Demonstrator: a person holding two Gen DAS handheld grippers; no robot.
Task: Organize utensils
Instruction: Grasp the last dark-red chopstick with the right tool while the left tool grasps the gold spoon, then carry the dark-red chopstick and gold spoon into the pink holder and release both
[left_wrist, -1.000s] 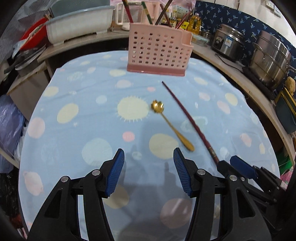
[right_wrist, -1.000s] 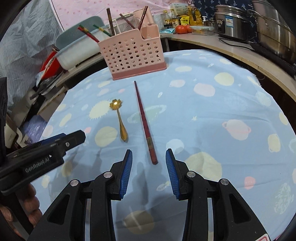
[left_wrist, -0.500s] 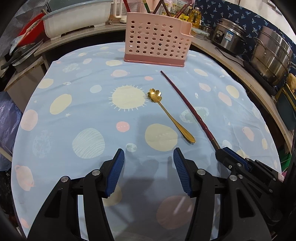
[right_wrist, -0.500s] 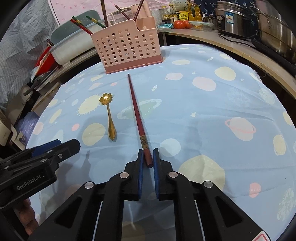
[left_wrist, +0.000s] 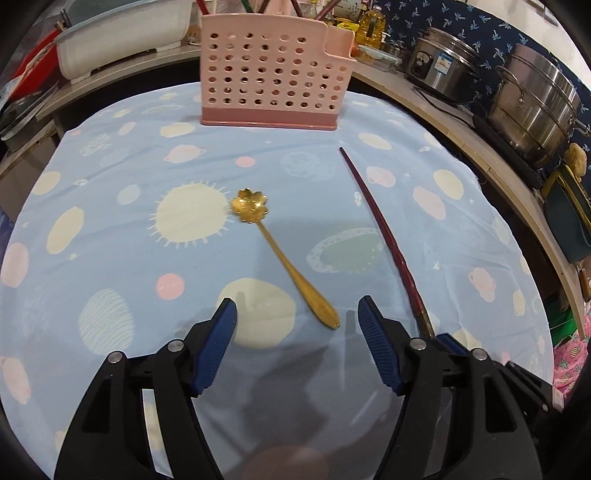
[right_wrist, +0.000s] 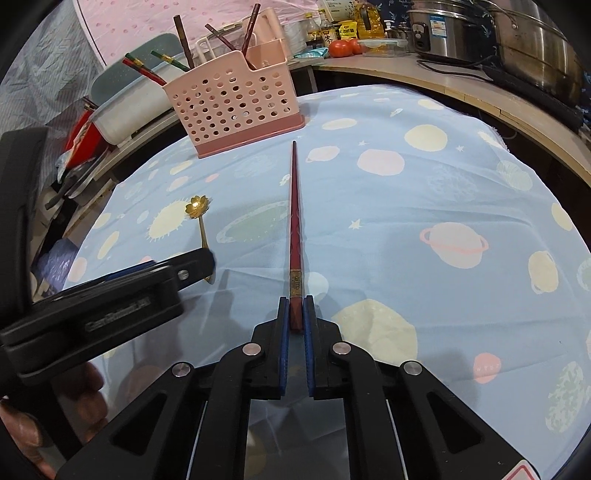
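A dark red chopstick (right_wrist: 296, 221) lies lengthwise on the blue planet-print cloth (right_wrist: 424, 192); my right gripper (right_wrist: 295, 314) is shut on its thick near end. It also shows in the left wrist view (left_wrist: 384, 236). A gold flower-bowled spoon (left_wrist: 280, 254) lies left of it; its handle end sits just ahead of my open, empty left gripper (left_wrist: 297, 314). The spoon also shows in the right wrist view (right_wrist: 199, 214), partly hidden by the left gripper (right_wrist: 110, 299). A pink perforated utensil holder (left_wrist: 269, 77) stands at the far edge, with several chopsticks (right_wrist: 184, 37) in it.
A curved wooden counter (left_wrist: 480, 155) wraps the table's right side, bearing steel pots (left_wrist: 532, 99) and a rice cooker (left_wrist: 439, 70). A white tub (left_wrist: 122, 40) and clutter stand at the back left. Bottles and tomatoes (right_wrist: 343, 46) sit behind the holder.
My right gripper closed on the chopstick's thick end. My left gripper moved forward and now has the spoon's handle end just ahead of its open jaws.
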